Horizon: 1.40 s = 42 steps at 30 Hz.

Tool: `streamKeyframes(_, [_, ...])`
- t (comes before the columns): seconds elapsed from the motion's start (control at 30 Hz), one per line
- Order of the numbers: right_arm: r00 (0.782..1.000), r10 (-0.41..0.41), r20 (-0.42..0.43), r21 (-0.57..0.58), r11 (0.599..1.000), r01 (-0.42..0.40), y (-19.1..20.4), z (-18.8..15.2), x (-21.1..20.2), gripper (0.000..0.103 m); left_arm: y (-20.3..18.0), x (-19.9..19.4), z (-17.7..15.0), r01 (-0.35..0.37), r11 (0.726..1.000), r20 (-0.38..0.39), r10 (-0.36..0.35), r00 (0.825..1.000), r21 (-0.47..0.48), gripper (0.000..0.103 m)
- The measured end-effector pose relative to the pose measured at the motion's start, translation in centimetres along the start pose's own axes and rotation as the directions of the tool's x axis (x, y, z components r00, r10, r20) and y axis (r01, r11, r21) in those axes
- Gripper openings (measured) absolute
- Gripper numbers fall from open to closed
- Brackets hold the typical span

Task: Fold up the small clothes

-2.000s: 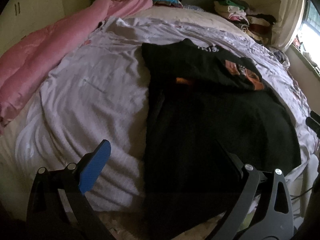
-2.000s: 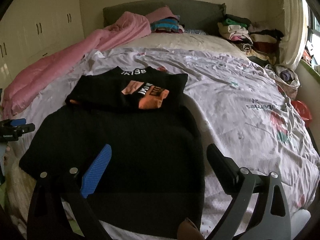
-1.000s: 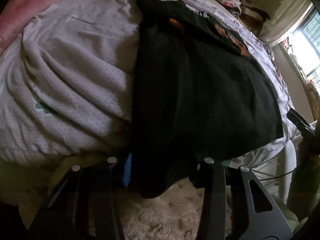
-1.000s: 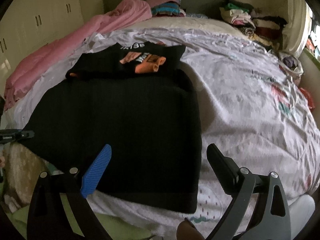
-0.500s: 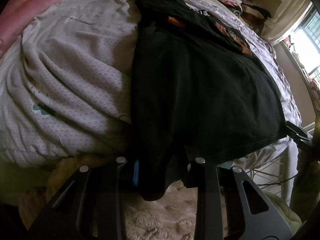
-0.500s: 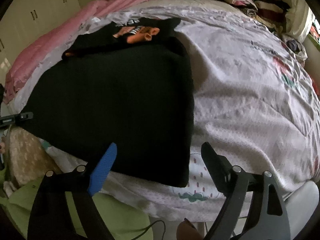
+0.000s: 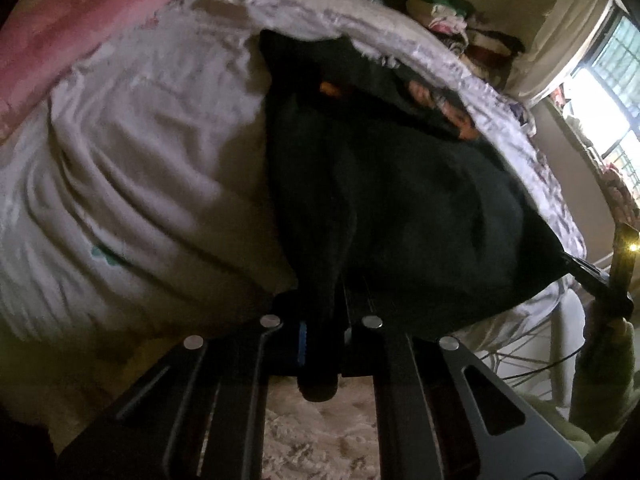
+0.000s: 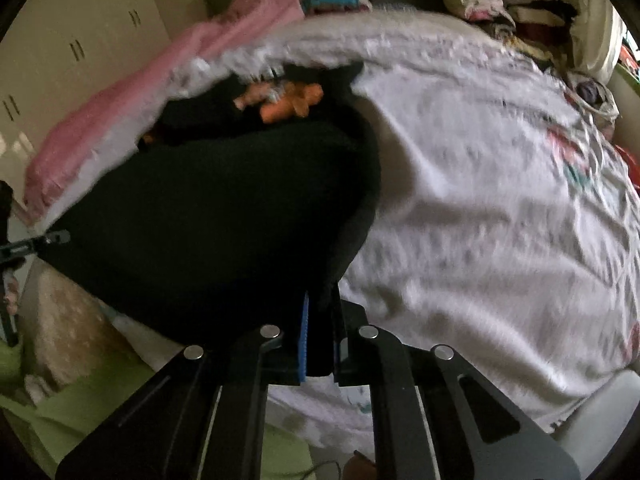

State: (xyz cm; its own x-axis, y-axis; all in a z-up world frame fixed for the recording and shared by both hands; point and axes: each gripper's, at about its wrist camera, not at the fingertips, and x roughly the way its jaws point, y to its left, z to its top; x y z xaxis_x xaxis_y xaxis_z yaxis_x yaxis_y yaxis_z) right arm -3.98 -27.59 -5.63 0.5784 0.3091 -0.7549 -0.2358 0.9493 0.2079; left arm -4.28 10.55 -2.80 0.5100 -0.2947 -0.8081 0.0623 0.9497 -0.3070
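Note:
A black garment (image 7: 400, 184) with an orange print (image 8: 288, 100) lies on the bed, its near hem at the bed's foot edge. My left gripper (image 7: 320, 336) is shut on the hem's left corner. My right gripper (image 8: 320, 336) is shut on the hem's right corner of the same black garment (image 8: 224, 216). The hem is lifted a little between the two grippers. The right gripper also shows at the right edge of the left wrist view (image 7: 596, 280), and the left gripper at the left edge of the right wrist view (image 8: 36, 244).
A white printed sheet (image 8: 500, 208) covers the bed. A pink quilt (image 7: 80, 32) lies along the left side. Stacks of folded clothes (image 8: 504, 4) sit by the headboard. A shaggy beige rug (image 7: 320, 440) lies below the bed's foot edge. A window (image 7: 612, 92) is at right.
Both grippers dropped to the bed's foot edge and shut on the garment's hem corners; the left closed first, the right in the last half second. The hem has risen slightly.

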Motion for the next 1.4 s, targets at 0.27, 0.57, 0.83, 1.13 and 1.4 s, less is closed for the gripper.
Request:
streamKeyframes(0.27, [0.985,0.035,0.168,0.034,0.999,-0.042,-0.1,3.5,-3.3,0.007,-0.6,-2.6,3.7,0.028,0.999,0.100,-0.025,0.995,-0.023,0.002])
streamKeyframes(0.57, [0.958,0.050,0.284,0.112,0.990,-0.085,-1.7,7.2,-5.0,0.007,-1.1,-4.1,7.3,0.023,1.000,0.173,-0.020,0.985,-0.020,0.002])
streamKeyframes(0.83, [0.944,0.039,0.327,0.105,0.991,-0.077,-1.6,10.9,-4.9,0.007,-0.5,-4.5,10.0,0.024,0.998,0.205,-0.014,0.979,-0.049,0.002])
streamKeyframes(1.13, [0.937,0.012,0.350,0.102,0.994,-0.050,-1.5,14.4,-4.3,0.007,-0.4,-4.7,13.0,0.014,0.998,0.237,0.001,0.972,-0.063,0.002])
streamKeyframes(1.4, [0.941,-0.017,0.339,0.131,0.991,-0.029,-2.2,16.6,-2.1,0.007,-0.5,-3.9,15.8,0.001,0.999,0.240,0.011,0.971,-0.052,0.002])
